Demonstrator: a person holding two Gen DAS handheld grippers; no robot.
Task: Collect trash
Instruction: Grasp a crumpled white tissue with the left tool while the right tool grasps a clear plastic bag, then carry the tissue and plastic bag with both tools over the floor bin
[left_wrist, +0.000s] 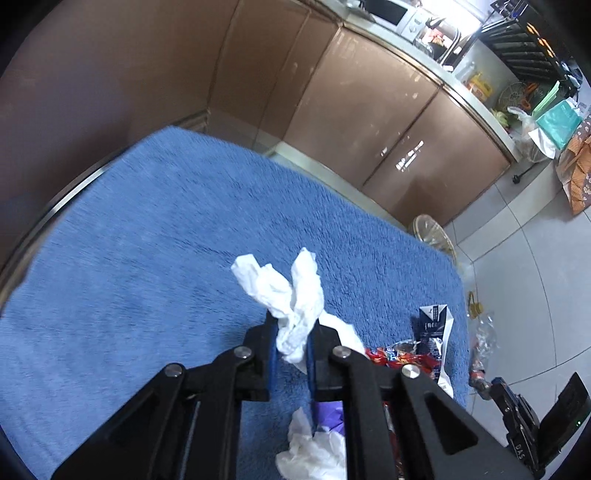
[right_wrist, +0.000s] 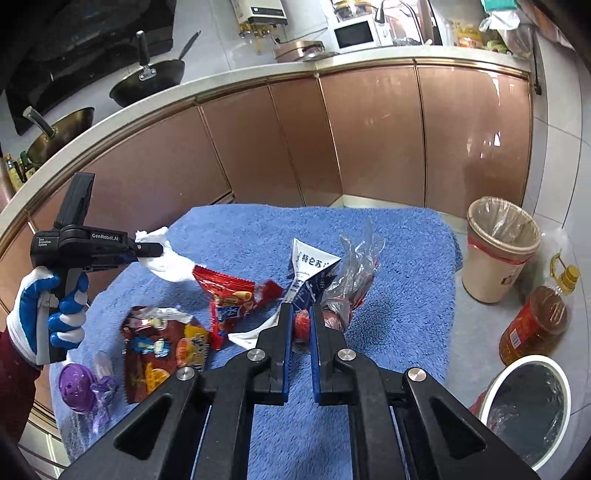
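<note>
My left tongs (left_wrist: 291, 328) hide the middle of the white tissue (left_wrist: 291, 295) they pinch. Below them, a second tissue (left_wrist: 314, 454) runs off the bottom edge. My right tongs (right_wrist: 298, 314) cover part of a red thing (right_wrist: 302, 325) (I cannot tell what it is). Right of the blue towel (right_wrist: 399, 314), the white bin (right_wrist: 524, 410) is cut by the dark rim.
</note>
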